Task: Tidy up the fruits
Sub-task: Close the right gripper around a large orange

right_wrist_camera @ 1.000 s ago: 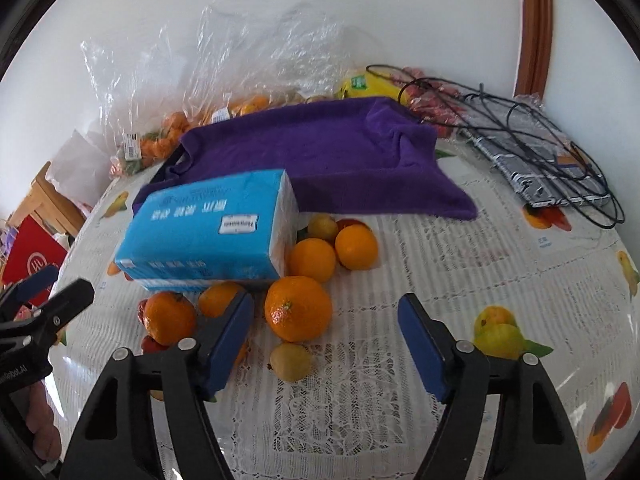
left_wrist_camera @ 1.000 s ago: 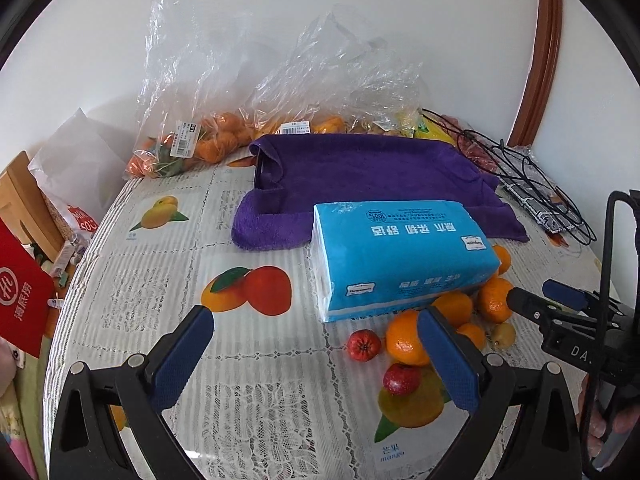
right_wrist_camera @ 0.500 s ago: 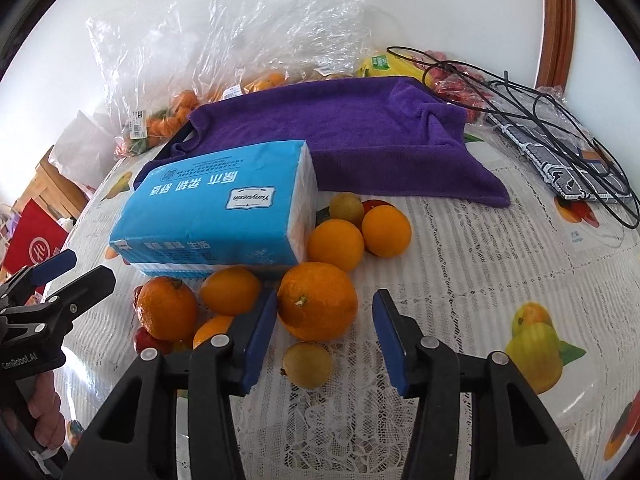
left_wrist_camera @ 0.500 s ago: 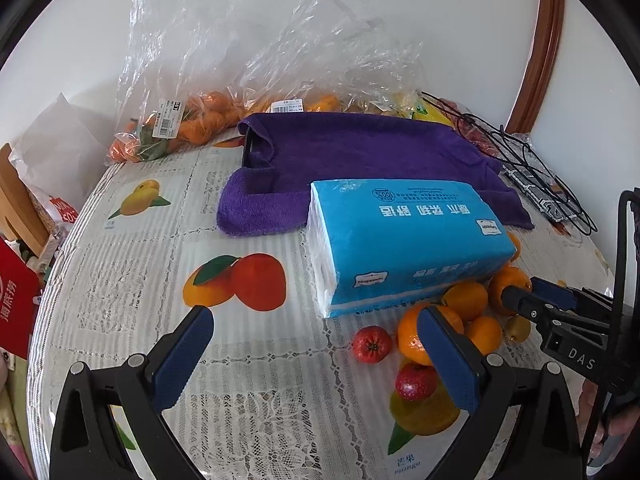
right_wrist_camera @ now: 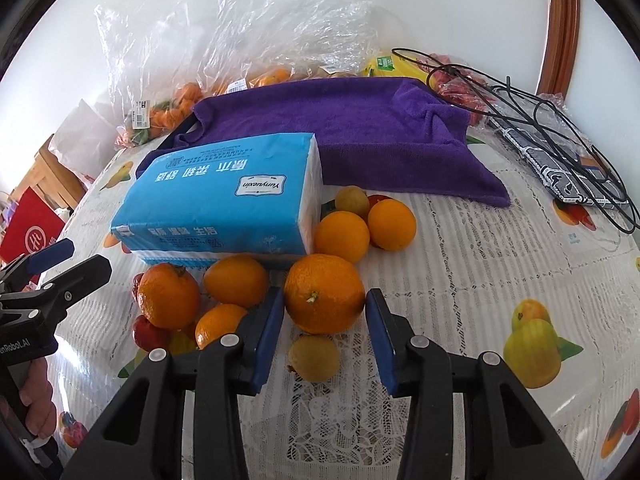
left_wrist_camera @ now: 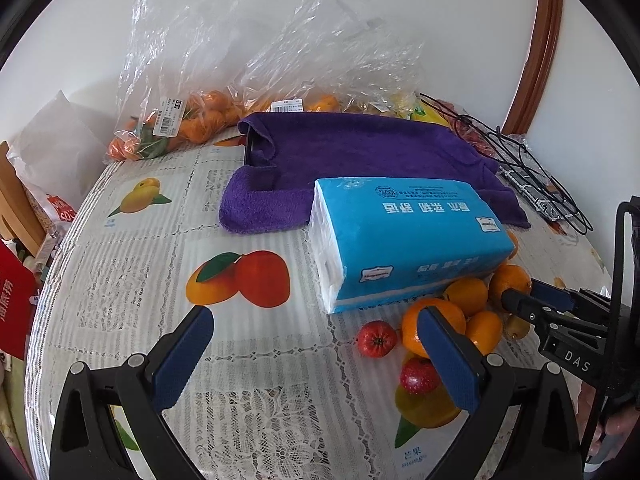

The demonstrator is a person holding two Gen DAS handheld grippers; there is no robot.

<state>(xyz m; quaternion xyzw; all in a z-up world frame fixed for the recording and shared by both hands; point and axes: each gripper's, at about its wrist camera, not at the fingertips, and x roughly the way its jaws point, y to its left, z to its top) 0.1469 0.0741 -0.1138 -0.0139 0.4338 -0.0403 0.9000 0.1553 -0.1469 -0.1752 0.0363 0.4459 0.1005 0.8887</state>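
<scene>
A: Right gripper [right_wrist_camera: 325, 312] first; we see its blue pads [right_wrist_camera: 269, 330] closed in on the big orange [right_wrist_camera: 324, 293], one at each flank, touching or all but; jaws have just been closing, orange between them; we call it clamped.

B: Agreed; the orange sits on the lace tablecloth [right_wrist_camera: 460, 280] just in front of the blue tissue pack [right_wrist_camera: 224, 196]; pebbled skin, green stem scar facing us, largest of the loose fruit.

A: Left gripper [left_wrist_camera: 316, 354]; pads wide apart, nothing between them, over bare cloth; two small red fruits [left_wrist_camera: 376, 339] just by its right finger.

B: Outward; small yellow-green fruit [right_wrist_camera: 314, 358] just below the big orange; more oranges [right_wrist_camera: 236, 280] to its left and behind, hugging the pack; purple towel [right_wrist_camera: 360, 128] beyond; clear bags of oranges [right_wrist_camera: 176, 112] at the wall; black cable [right_wrist_camera: 540, 120] over a patterned item, far right.

A: Writing; pack reads "Yunyuexin" plus Chinese characters, upside down to us; "DAS" on the right gripper's body in the left view; "Robot.AI" partly cut off on the left one; price labels on bags, too small.
</scene>
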